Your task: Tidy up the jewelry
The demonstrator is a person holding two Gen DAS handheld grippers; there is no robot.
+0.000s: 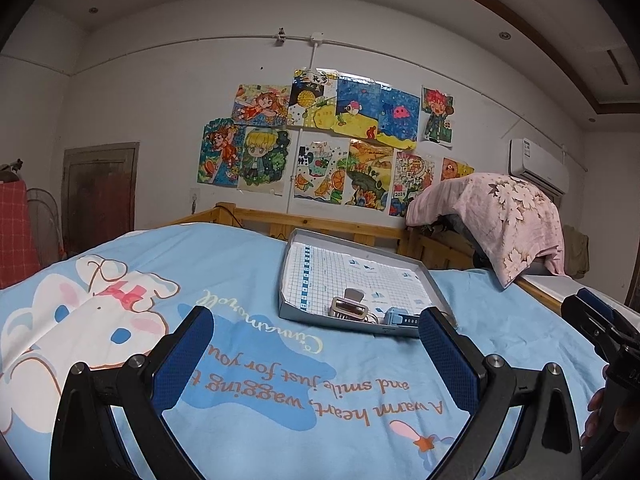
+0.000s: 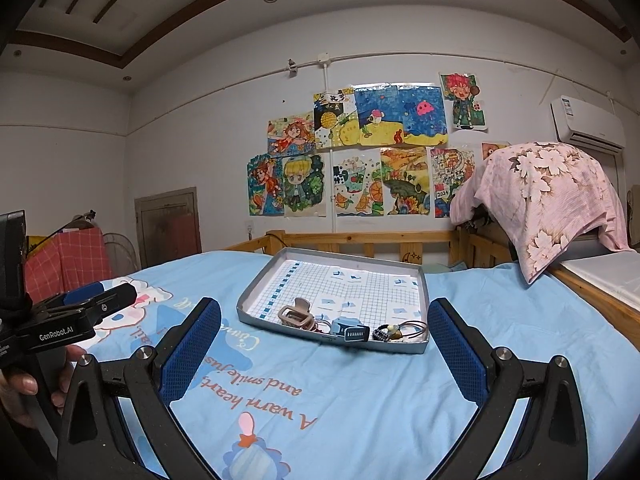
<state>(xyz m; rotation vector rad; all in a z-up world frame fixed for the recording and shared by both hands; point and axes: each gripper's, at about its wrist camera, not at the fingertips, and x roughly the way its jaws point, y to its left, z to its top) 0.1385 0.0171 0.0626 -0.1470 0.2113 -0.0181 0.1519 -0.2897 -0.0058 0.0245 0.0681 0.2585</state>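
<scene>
Both grippers hang over the bed w/ fingers spread wide, nothing held: left gripper (image 1: 316, 332) and right gripper (image 2: 324, 324), each aimed at the grey tray (image 2: 423, 280) sitting on the blue cartoon bedsheet (image 2: 360, 400).

Jewelry is bunched along the tray's near edge, approx 6 o'clock of the tray. In the right wrist view: beige claw hair clip (image 2: 296, 314) at the tray's 7 o'clock, blue watch (image 2: 350, 330) just beside it at 6, then a small beaded piece (image 2: 386, 333) and thin dark hair bands/rings (image 2: 414, 326) toward 5 o'clock. Pieces touch or overlap; exact tangling can't be told.

Handling, as judgement: all light. Clip is rigid plastic, prob. easiest to pinch across its arched back; smooth, so may slip. Watch – take the case or the stiff strap end, not the thin rings next to it. Bands are soft, flat, hard to get under; beaded item likely fragile, so gentle squeeze. Tray is thin and light, could slide or tip on soft bedding if pushed.

Room: bed has a wooden rail (image 2: 360, 238) at 12 o'clock, kids' drawings (image 2: 360, 152) on the white wall, pink floral cloth (image 2: 548, 196) at 2 o'clock, AC unit (image 2: 588, 124) above it, door (image 2: 168, 224) at 10 o'clock.
</scene>
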